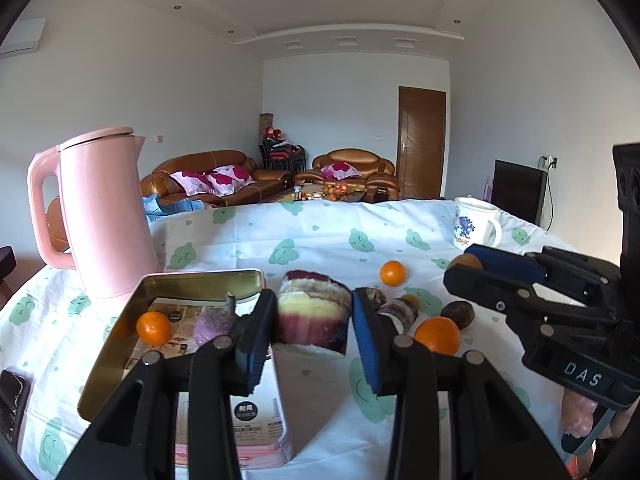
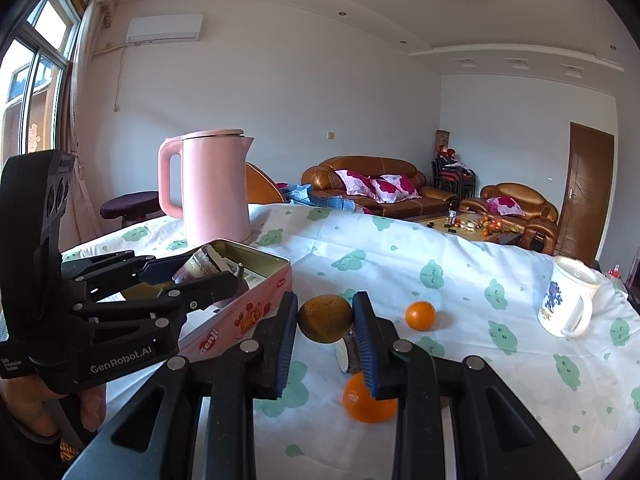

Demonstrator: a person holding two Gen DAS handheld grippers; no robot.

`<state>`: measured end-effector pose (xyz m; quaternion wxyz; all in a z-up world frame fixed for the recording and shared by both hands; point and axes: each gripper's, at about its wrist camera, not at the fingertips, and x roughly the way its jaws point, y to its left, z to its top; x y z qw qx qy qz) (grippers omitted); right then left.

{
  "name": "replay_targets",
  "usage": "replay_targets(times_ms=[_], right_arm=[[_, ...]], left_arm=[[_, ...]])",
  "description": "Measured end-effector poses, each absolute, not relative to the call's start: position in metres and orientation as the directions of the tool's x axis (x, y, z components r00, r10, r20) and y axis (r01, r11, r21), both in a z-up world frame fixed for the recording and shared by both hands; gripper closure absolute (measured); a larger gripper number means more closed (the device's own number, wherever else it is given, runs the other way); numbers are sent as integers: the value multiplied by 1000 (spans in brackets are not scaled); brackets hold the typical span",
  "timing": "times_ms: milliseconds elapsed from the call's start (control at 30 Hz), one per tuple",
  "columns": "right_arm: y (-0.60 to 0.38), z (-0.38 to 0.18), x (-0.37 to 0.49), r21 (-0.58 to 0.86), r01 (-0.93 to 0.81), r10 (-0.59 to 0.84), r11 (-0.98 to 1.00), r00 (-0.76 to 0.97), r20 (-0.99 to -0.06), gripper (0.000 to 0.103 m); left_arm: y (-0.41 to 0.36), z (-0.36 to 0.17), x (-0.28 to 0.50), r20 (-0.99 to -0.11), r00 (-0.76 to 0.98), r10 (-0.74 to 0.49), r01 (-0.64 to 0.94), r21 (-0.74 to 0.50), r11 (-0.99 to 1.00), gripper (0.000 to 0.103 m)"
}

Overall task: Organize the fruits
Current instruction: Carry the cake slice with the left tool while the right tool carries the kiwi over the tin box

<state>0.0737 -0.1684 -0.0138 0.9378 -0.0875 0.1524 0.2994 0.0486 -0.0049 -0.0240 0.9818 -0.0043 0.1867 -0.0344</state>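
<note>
Left gripper [image 1: 314, 320]: fingers clamped on a short cut section of purple sugarcane with pale yellow core [image 1: 314, 310], held clear of the surface, at about 3 o'clock of the open gold-lined pink tin box [image 1: 120, 328]. The box already holds one small orange mandarin [image 1: 154, 328] and what looks like another purplish cane piece [image 1: 214, 320].

Right gripper [image 2: 325, 320]: fingers closed on a dull brownish-orange round fruit [image 2: 325, 319], lifted above the cloud-print tablecloth surface [image 2: 460, 360]. Beneath it lie a bright orange mandarin [image 2: 366, 404] and a cut cane stub [image 2: 346, 354]; a second loose mandarin [image 2: 420, 315] sits at 1 o'clock.

Handling, judged: cane section is stiff, dense, with a waxy rind; grip across the rind at mid-length, not the wet cut faces. Round fruit is lighter and soft-skinned and may roll in the pads; hold across its widest girth with modest pressure.

Pink electric kettle [image 1: 104, 216] stands at 12 o'clock of the box; keep clear.
</note>
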Motion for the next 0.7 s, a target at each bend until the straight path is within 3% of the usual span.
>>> replay_targets(times_ms=[700], right_arm=[[-111, 9, 85, -125, -668, 602, 734, 724, -338, 73]], left_arm=[[57, -24, 53, -403, 915, 34, -59, -50, 997, 63]])
